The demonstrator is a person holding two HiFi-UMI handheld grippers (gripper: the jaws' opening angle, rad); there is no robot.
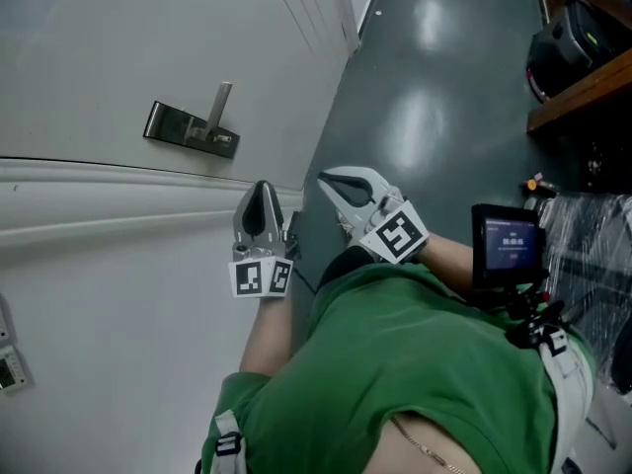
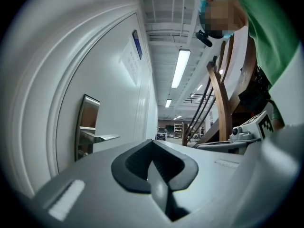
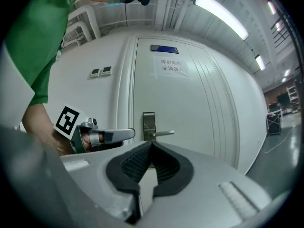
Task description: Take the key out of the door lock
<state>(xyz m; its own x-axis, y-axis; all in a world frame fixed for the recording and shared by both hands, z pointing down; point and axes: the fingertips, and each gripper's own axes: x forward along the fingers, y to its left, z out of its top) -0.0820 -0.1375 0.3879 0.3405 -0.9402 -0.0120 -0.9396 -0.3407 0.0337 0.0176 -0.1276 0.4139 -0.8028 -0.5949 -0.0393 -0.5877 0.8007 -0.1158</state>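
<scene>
White door (image 1: 118, 47) fills the left of the head view, with dark grey floor (image 1: 434, 87) to its right. You see the metal lock plate (image 1: 188, 131) on the door face, its lever handle (image 1: 223, 102) sticking out. The key is too small to make out there. Your left gripper (image 1: 263, 188) and right gripper (image 1: 331, 182) sit side by side, both short of the plate and not touching it.

In the left gripper view, the door runs along the left. The lock plate (image 2: 87, 122) and lever handle (image 2: 102, 137) lie ahead and to the left of the left gripper (image 2: 152, 142). Its jaws are pressed together with nothing between them.

In the right gripper view, you face the door (image 3: 190, 108) squarely. The lock plate (image 3: 148, 120) sits near the door's left edge, and below its lever the plate is hidden by the right gripper (image 3: 151, 144). These jaws also meet at the tips and are empty. No key is visible.
</scene>
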